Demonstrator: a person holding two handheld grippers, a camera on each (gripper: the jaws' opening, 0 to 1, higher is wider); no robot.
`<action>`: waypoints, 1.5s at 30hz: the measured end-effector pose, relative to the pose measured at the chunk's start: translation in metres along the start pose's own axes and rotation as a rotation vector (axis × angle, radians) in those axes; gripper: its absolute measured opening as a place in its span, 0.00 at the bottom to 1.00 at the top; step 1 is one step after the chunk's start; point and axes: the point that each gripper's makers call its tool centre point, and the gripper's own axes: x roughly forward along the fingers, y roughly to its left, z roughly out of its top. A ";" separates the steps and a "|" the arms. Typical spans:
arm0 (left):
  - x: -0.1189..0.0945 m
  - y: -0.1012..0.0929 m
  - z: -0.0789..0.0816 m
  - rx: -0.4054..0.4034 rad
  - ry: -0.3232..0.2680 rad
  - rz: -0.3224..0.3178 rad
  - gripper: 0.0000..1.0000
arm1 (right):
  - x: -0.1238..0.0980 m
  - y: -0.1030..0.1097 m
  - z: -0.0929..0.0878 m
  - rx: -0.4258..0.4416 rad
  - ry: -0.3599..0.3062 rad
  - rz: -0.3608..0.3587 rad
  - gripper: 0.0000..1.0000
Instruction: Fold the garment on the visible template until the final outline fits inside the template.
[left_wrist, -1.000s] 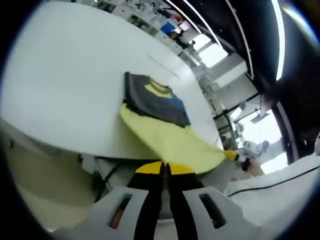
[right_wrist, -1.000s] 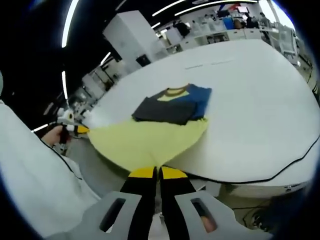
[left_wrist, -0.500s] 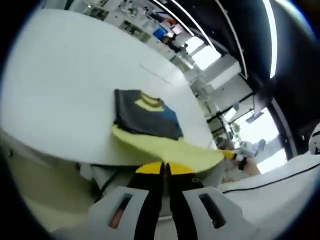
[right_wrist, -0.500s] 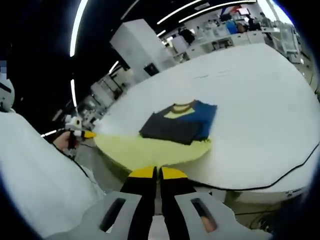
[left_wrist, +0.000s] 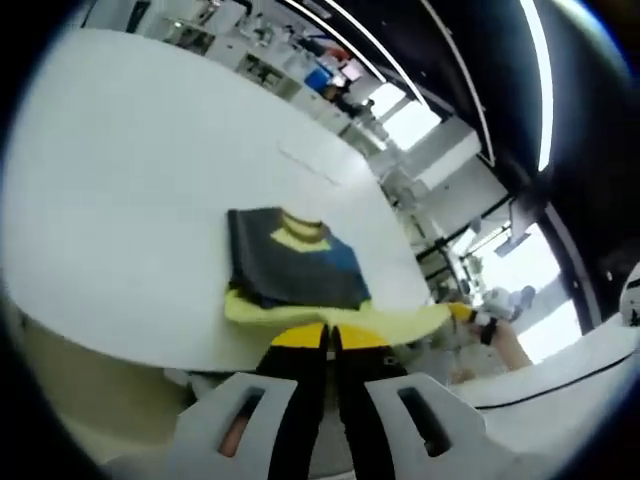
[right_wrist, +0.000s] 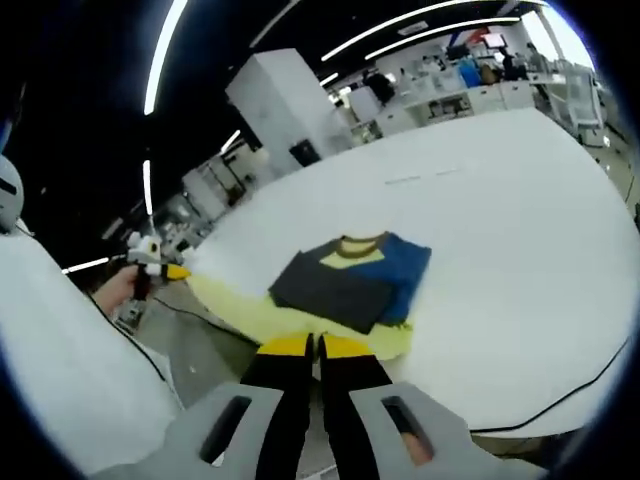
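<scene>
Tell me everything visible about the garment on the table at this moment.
The garment is a soft knit top lying on the white table, already partly folded: dark grey and blue panels on top, a yellow neck area with a darker collar band, and a yellow lower part stretched flat toward the table's near edge. Each of that part's corners is pinched, by the shut left gripper and the shut right gripper, so the hem is lifted taut between them.
</scene>
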 end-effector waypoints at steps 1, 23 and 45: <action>0.002 0.000 0.002 0.004 0.000 0.001 0.00 | 0.002 -0.001 0.002 -0.002 -0.001 -0.002 0.03; 0.037 0.016 0.056 0.002 -0.032 0.008 0.00 | 0.037 -0.025 0.050 -0.026 -0.017 -0.036 0.03; 0.074 0.041 0.088 -0.005 -0.021 0.047 0.00 | 0.069 -0.059 0.067 0.001 0.001 -0.065 0.03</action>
